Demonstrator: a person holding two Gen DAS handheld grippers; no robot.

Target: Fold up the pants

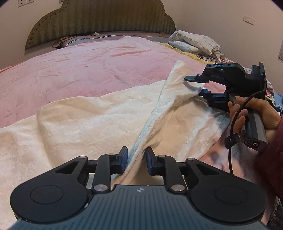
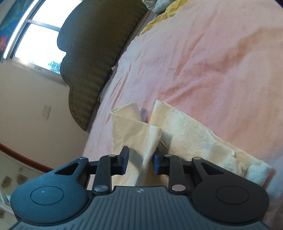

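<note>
The cream pants (image 1: 99, 113) lie spread across the pink blanket (image 1: 84, 65) on the bed, and both grippers have cloth between their fingers. In the left wrist view, the left gripper (image 1: 136, 160) has a raised fold of the fleecy fabric running up between its blue pads (image 1: 124, 155); the jaws stand partly apart with a visible gap on each side of the ridge, so they are not pressed tight on it. In the same view, the right gripper (image 1: 198, 85), gripped by the person's right hand (image 1: 254, 113), sits above the blanket's right part and pinches a lifted edge of the pants, its two black fingers closed onto a bunched white tip of cloth, with a taut ridge running from there down to the left gripper. The right wrist view shows the right gripper (image 2: 140, 162) from behind: a hanging strip of fabric passes between the pads, close against the right-hand one, while the left pad (image 2: 125, 157) stands a little off it. Beyond the blanket's far edge rises the olive padded headboard (image 1: 99, 19), and near the blanket's far right corner a crumpled printed quilt (image 1: 194, 42) lies on a yellow cover (image 2: 164, 16). A window (image 2: 39, 33) shows beside the headboard in the right wrist view.
</note>
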